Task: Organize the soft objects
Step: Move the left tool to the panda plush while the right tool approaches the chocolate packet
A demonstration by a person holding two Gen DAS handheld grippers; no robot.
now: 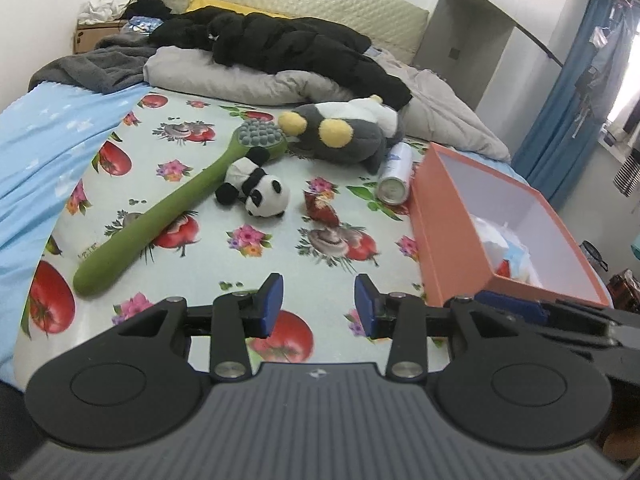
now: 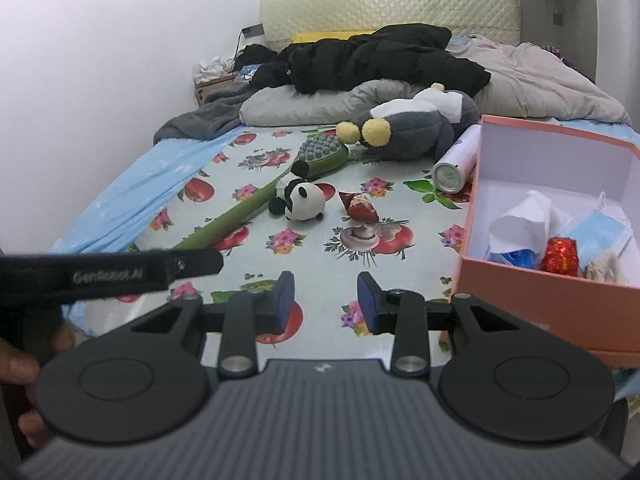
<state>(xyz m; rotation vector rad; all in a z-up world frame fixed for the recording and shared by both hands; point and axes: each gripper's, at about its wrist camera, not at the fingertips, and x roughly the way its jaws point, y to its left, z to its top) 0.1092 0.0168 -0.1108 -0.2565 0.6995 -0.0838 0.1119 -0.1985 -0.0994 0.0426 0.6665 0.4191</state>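
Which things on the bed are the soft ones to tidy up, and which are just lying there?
For the job:
- panda plush
- grey penguin plush
- pink box to put them in

Just lying about:
- green massage brush
- spray can
- red foil wrapper
- black jacket
- grey duvet

Both tongs, left and right, are open and empty.

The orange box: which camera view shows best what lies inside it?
The right wrist view. There the orange box opens toward the camera, showing white paper, a red foil packet and a blue face mask. The left wrist view sees the box side-on, its contents mostly hidden by the near wall.
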